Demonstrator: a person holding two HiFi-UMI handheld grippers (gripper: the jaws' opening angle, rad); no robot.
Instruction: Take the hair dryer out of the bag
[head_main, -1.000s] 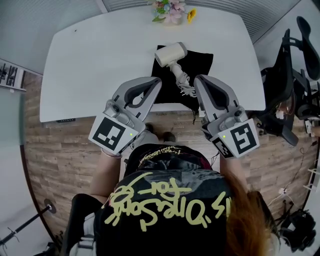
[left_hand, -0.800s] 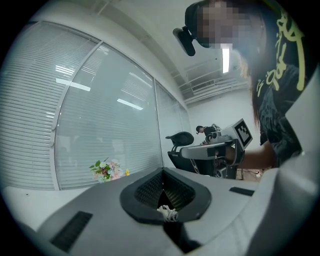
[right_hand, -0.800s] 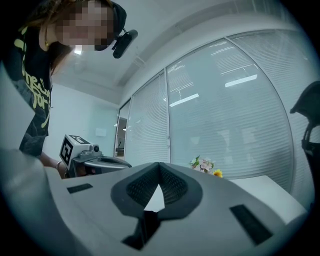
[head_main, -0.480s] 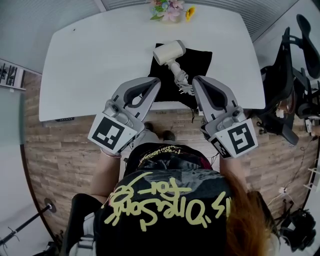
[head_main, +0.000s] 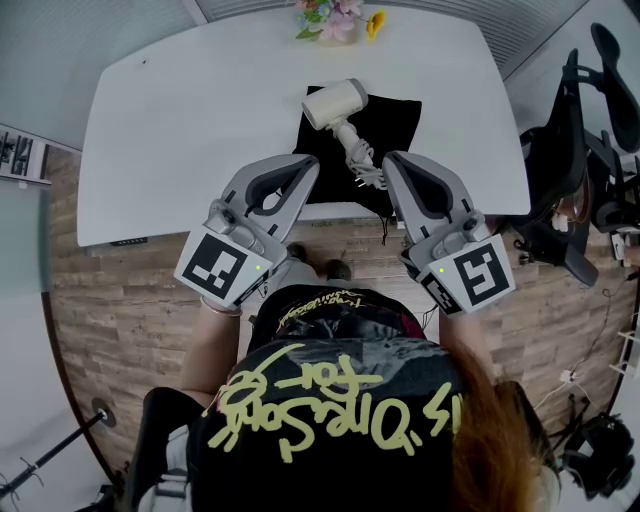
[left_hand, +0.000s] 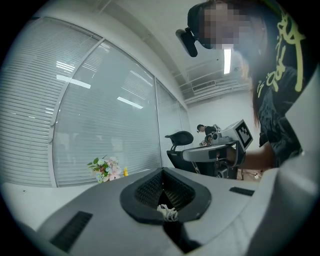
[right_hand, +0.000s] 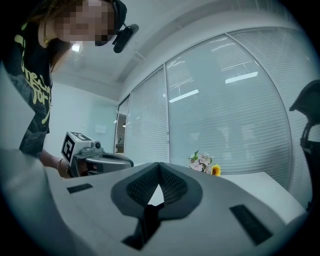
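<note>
A cream hair dryer (head_main: 335, 103) lies on top of a flat black bag (head_main: 397, 122) at the middle of the white table (head_main: 190, 120). Its handle points toward me, and its pale coiled cord (head_main: 367, 173) ends near the table's front edge. My left gripper (head_main: 311, 165) hovers at that edge, just left of the cord, jaws shut and empty. My right gripper (head_main: 391, 160) sits just right of the cord, also shut with nothing in it. In the left gripper view the closed jaws (left_hand: 163, 170) frame a bit of the cord (left_hand: 167, 213). The right gripper view shows its jaws (right_hand: 159, 163) meeting.
A bunch of flowers (head_main: 340, 20) stands at the table's far edge. Black office chairs (head_main: 585, 150) crowd the right side. Wooden floor (head_main: 120, 310) lies under me, and glass walls with blinds (left_hand: 100, 125) stand behind the table.
</note>
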